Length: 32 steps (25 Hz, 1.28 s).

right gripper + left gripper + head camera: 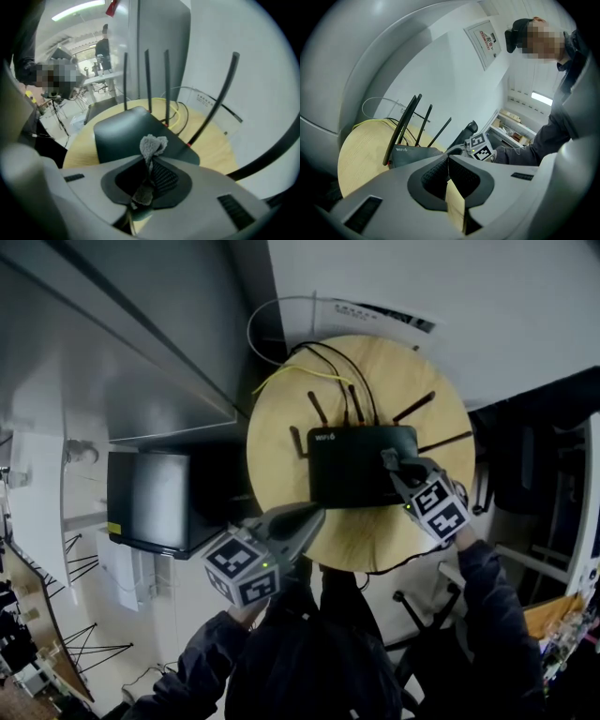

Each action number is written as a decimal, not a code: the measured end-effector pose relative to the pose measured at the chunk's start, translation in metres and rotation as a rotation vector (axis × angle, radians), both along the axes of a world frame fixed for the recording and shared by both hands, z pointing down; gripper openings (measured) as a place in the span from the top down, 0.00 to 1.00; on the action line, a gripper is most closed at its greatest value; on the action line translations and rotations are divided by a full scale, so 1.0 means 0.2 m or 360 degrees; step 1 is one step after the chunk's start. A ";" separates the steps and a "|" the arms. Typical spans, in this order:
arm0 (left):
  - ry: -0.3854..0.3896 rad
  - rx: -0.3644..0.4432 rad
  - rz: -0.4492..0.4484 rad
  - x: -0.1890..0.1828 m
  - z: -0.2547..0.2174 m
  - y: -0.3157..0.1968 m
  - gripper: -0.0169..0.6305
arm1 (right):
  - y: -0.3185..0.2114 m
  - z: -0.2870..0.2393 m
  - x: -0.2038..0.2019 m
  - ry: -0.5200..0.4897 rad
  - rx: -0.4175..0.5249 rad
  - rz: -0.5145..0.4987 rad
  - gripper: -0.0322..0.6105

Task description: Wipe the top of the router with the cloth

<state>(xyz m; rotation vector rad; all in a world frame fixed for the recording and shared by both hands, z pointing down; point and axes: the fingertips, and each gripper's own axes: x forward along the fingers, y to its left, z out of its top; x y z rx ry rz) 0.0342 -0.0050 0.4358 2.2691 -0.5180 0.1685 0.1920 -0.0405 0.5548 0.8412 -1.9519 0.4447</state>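
A black router (pixel 361 465) with several thin antennas lies in the middle of a round wooden table (pixel 281 418). My right gripper (pixel 390 461) is over the router's right edge, shut on a small grey cloth (pixel 152 144) that sticks out past its tips. In the right gripper view the cloth hangs just above the router's top (pixel 124 133). My left gripper (pixel 316 513) is at the router's front left corner, jaws shut with nothing between them. The left gripper view shows the router (pixel 415 153) close ahead and the right gripper's marker cube (pixel 481 147) beyond it.
Black and yellow cables (pixel 305 367) run off the table's far edge toward the white wall. A dark cabinet (pixel 155 502) stands left of the table, below a grey ledge. Chair legs and furniture (pixel 525 474) crowd the right side.
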 end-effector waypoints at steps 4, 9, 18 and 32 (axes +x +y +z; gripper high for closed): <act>0.0003 -0.0006 0.0004 0.02 0.00 0.00 0.97 | -0.19 0.01 0.10 0.0069 0.0100 0.0152 0.84; 0.0007 -0.0006 -0.0006 0.02 0.01 -0.01 0.97 | -0.26 0.05 0.11 0.0102 0.0111 0.0199 0.84; 0.0010 -0.0014 -0.0020 0.01 0.02 -0.01 0.97 | 0.03 0.08 0.07 0.0081 -0.0077 0.0028 0.84; -0.0002 -0.0010 0.0037 0.06 0.00 0.02 0.97 | 0.09 0.02 0.14 0.0029 -0.0030 0.0084 0.84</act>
